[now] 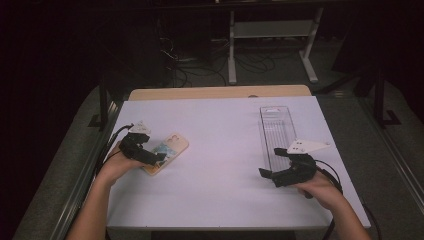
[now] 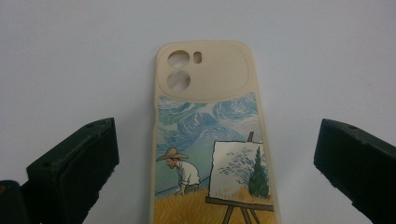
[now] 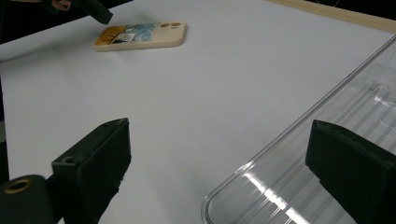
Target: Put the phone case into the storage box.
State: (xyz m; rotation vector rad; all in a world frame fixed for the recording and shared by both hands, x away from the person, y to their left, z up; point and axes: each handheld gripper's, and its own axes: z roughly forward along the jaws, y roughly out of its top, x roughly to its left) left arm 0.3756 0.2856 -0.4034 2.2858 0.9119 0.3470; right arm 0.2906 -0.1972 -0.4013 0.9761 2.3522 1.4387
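- My left gripper (image 2: 215, 163) hung over the phone case (image 2: 212, 140), jaws spread wide on either side, touching nothing.
- The case lay flat on the white table (image 1: 220, 150), at its left side.
- My right gripper (image 3: 219, 172) gaped too, beside the clear plastic tray (image 3: 327, 154)'s near corner.

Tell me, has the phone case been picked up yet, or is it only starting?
Only starting, it seems. Nothing looks done yet: the phone case lies flat on the white table, and the clear tray looks empty. In hand: the left tool is open, a jaw on each side of the case, not gripping. The right tool is open at the tray's corner. Gripping and moving the case probably remain.
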